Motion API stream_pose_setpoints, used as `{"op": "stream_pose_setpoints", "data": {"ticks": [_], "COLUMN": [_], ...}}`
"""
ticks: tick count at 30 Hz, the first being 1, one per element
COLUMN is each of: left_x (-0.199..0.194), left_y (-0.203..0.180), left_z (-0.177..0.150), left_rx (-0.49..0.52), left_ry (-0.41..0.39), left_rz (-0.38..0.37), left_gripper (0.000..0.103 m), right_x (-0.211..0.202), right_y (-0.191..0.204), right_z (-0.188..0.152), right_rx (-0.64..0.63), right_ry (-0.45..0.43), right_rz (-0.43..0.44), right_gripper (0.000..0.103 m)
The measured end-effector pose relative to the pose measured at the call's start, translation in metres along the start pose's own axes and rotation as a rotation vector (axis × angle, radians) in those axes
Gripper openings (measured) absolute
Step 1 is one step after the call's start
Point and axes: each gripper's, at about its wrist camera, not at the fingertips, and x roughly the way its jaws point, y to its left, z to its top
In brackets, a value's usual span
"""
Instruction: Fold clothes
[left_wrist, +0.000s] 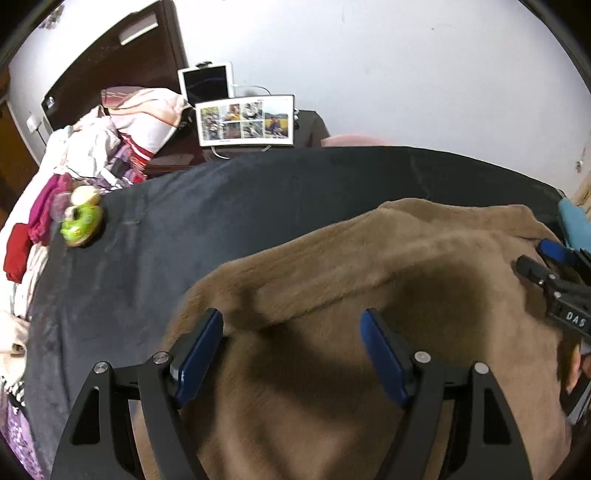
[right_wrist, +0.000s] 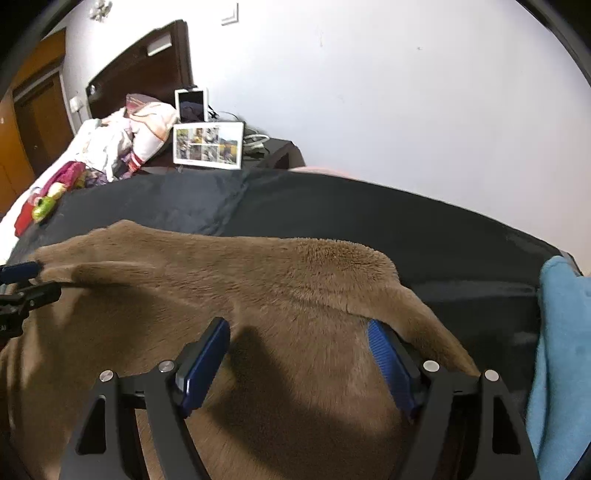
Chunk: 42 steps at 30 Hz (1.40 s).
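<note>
A brown fleece garment (left_wrist: 332, 295) lies spread on a dark cloth-covered surface (left_wrist: 221, 206). My left gripper (left_wrist: 291, 325) hangs just over its left part, jaws wide open, only flat fabric below them. In the right wrist view the same brown garment (right_wrist: 258, 280) fills the foreground. My right gripper (right_wrist: 297, 332) is open above it. A raised fold of the garment's edge (right_wrist: 413, 317) lies against the outer side of its right finger. Each gripper shows in the other's view: the right gripper (left_wrist: 550, 269) at the far right edge, the left gripper (right_wrist: 26, 280) at the far left edge.
A light blue cloth (right_wrist: 557, 350) lies at the right end of the surface. A green toy (left_wrist: 79, 221) sits at the far left, beside a pile of mixed clothes (left_wrist: 110, 147). A tablet and a photo display (left_wrist: 245, 120) stand against the white wall behind.
</note>
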Motion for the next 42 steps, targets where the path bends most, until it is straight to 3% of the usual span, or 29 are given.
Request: {"op": "stream_pose_setpoints", "data": {"ticks": [7,12,16,22,28,31,34,38,42], "left_x": [-0.061,-0.085,-0.099,-0.109,-0.092,-0.085,-0.079,-0.076,-0.072], "left_y": [0.057,0.087,0.104,0.123,0.126,0.133,0.141,0.165,0.189], "left_z": [-0.045,-0.097,-0.146,-0.199,-0.209,-0.209,-0.207,-0.199,-0.192], "left_rx": [-0.062,-0.039,-0.018,-0.033,-0.074,-0.113,-0.097,-0.126,-0.156], "left_ry": [-0.026,-0.003,0.019,0.044,0.059,0.038,0.02,-0.003,-0.008], "left_rz": [-0.014,0.036,0.084,0.04,-0.006,0.027,0.122,0.23,0.301], "left_gripper": [0.081,0.081,0.081,0.082,0.082,0.082,0.079,0.054,0.051], "right_x": [-0.05,-0.079,-0.093,-0.102,-0.094,-0.093,-0.094,-0.096,-0.096], "right_y": [0.031,0.064,0.093,0.131,0.15,0.149,0.149,0.149,0.153], "right_z": [-0.027,-0.054,-0.075,-0.111,-0.138,-0.145,-0.151,-0.157,-0.159], "right_rx": [-0.062,-0.097,-0.153,-0.236,-0.244,-0.232,-0.243,-0.266,-0.287], "right_ry": [0.033,0.06,0.066,0.095,0.131,0.141,0.133,0.113,0.099], "right_rz": [0.107,0.224,0.265,0.313,0.324,0.32,0.294,0.267,0.257], "right_gripper": [0.079,0.079,0.079,0.079,0.079,0.079,0.079,0.079,0.081]}}
